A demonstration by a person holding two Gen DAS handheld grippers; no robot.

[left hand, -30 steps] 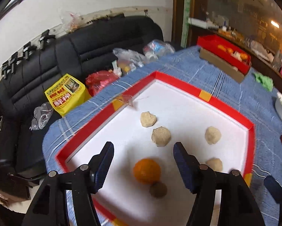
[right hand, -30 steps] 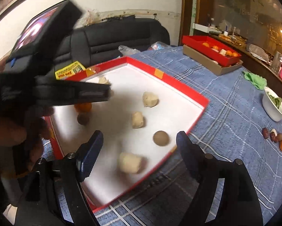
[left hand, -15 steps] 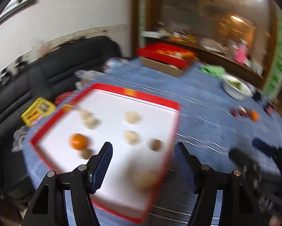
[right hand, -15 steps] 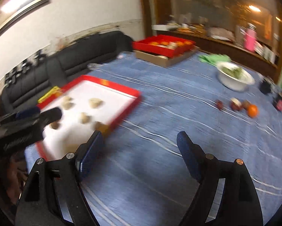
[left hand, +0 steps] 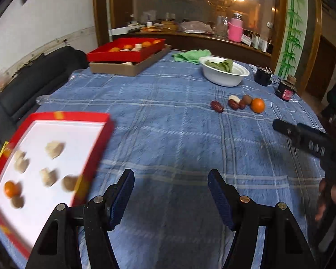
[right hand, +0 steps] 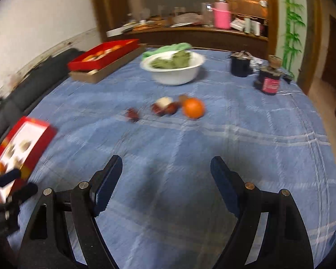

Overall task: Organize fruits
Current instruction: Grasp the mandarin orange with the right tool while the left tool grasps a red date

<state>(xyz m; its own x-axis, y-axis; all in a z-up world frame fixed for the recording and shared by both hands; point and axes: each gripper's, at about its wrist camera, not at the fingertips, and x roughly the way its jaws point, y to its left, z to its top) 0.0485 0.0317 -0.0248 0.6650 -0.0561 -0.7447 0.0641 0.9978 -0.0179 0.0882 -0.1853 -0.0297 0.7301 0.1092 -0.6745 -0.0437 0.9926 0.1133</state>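
Observation:
A red-rimmed white tray (left hand: 105, 121) lies at the left of the blue checked tablecloth, holding an orange (left hand: 11, 188) and several beige and brown fruits. It also shows in the right wrist view (right hand: 44, 132). A loose orange (left hand: 257, 105) (right hand: 193, 107) sits mid-table with red dates (left hand: 217, 106) (right hand: 163, 108) and a brown fruit (left hand: 247, 99) beside it. My left gripper (left hand: 171, 192) is open and empty over bare cloth right of the tray. My right gripper (right hand: 165, 179) is open and empty, pointing at the loose fruits, well short of them.
A white bowl of green leaves (left hand: 224, 72) (right hand: 173, 68) stands beyond the loose fruits. A red box on a cardboard tray (left hand: 127, 55) (right hand: 102, 58) sits far left. Dark jars (right hand: 269, 80) stand at the far right. A black sofa (left hand: 33, 80) borders the table's left edge.
Both grippers have swung right, away from the tray, toward the loose fruits in the middle of the table. Both stay open and empty.

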